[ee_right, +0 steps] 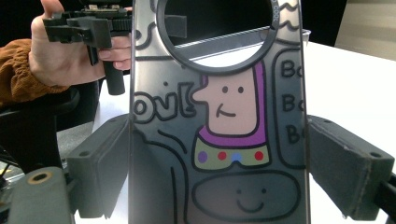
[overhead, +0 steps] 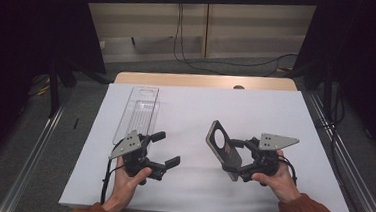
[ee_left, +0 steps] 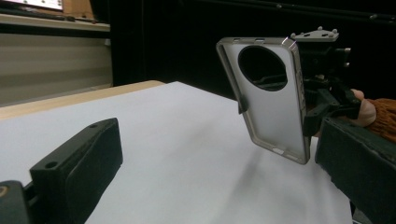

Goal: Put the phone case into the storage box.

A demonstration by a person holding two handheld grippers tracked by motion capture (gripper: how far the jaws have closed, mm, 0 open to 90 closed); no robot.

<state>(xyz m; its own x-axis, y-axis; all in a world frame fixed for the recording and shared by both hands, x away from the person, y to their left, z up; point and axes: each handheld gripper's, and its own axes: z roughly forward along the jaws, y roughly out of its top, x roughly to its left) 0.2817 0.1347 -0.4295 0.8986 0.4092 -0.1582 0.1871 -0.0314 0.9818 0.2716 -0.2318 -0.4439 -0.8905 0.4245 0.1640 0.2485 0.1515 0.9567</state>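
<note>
A: What step does the work seem to have reached?

B: The desk (overhead: 195,111) carries a clear plastic tray (overhead: 138,113) just ahead of the left claw (overhead: 165,149). The right claw (overhead: 236,157) pinches a phone case (overhead: 221,148) by its long edges and holds it upright, off the desk, between the two claws. Judging by that, the pick-up is done and a handover or a placing comes next.

A: What does that next move call for?

B: Probably the left claw, whose jaws stand spread and empty, closes on the case's free edges in front of it, or the right claw carries the case toward the tray on the far side of the left claw. Either way the grip must hold firm without bending the thin case.

A: And the hands?

B: The person's left hand (overhead: 128,179) holds its claw low, aimed forward and inward at the case. The right hand (overhead: 276,180) turns its claw inward, so the printed side of the case (ee_right: 217,116) faces back at that claw.
</note>
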